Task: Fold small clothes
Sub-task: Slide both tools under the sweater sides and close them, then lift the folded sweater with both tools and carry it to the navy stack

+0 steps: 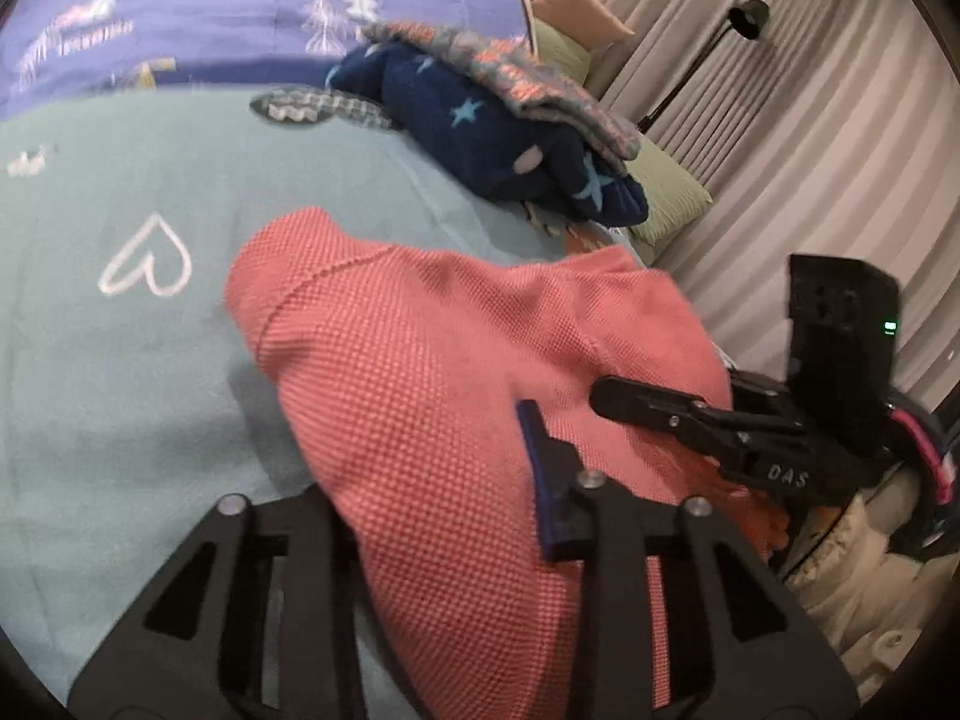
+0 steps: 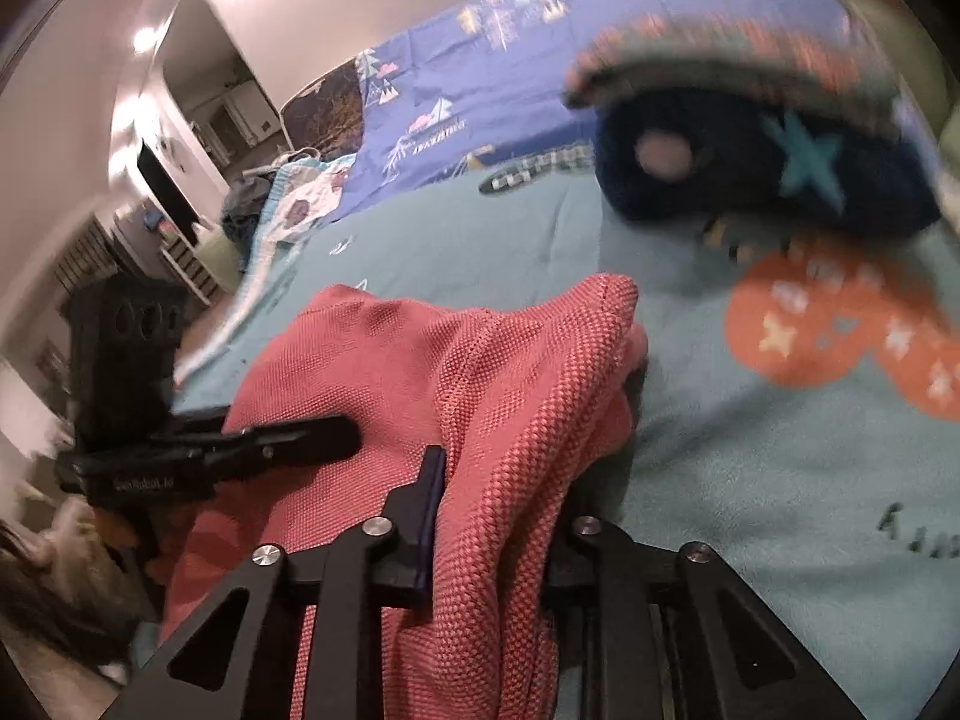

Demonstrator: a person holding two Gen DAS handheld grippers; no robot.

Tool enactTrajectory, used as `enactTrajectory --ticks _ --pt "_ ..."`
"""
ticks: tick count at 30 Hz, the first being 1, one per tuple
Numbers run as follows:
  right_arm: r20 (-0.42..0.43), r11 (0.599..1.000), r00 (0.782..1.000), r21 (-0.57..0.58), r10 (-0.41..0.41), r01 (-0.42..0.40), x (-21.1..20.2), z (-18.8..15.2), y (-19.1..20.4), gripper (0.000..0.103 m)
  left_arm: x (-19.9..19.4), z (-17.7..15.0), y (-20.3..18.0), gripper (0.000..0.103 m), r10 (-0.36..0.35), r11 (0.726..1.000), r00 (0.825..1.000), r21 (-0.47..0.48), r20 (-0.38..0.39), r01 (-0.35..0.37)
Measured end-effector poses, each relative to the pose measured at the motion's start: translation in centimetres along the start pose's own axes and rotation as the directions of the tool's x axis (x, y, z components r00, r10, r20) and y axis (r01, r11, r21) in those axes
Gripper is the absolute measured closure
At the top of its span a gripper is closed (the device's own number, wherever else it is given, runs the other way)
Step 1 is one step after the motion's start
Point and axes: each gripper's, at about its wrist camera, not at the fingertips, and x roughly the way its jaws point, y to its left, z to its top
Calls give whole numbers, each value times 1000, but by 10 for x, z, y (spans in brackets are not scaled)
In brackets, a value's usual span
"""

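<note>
Both grippers are clamped on the pink knit (image 1: 420,360), which lies bunched on the teal blanket (image 1: 120,360). The left gripper (image 1: 444,480) pinches a fold; the right gripper (image 2: 498,480) another — its far finger hidden by cloth. A navy star garment (image 1: 480,120) sits at one o'clock.

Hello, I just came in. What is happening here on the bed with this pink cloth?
A person is folding small clothes on a bed with a teal blanket, holding a gripper in each hand. Both grippers are clamped on the same pink knitted garment: the left gripper grips one part and the right gripper another, with fabric bunched between the fingers. The garment is not yet folded flat. Behind it lies a pile of other clothes, dark blue with stars.
</note>
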Motion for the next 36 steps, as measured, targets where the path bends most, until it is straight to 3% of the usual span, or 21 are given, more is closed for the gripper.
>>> enactTrajectory --ticks 6,11,17,27,31,36 --pt "77 993 992 -60 -97 101 -27 -6 24 83 -26 -1 -35 75 69 989 994 128 80 -79" --pt "138 989 981 -51 -133 141 -59 -6 38 83 -54 2 -56 75 69 983 988 157 139 -91" --pt "240 975 952 -65 -191 212 -112 -7 72 84 -93 6 -93 75 63 967 975 227 213 -112" --pt "400 948 874 -33 -277 316 -212 -3 108 85 -148 16 -166 76 11 918 950 373 311 -133" --pt "428 939 848 3 -311 343 -233 10 103 85 -149 46 -186 76 -4 908 949 399 314 -128" --pt "457 923 812 57 -363 381 -260 49 86 85 -147 87 -222 76 -1 867 939 468 343 -170"
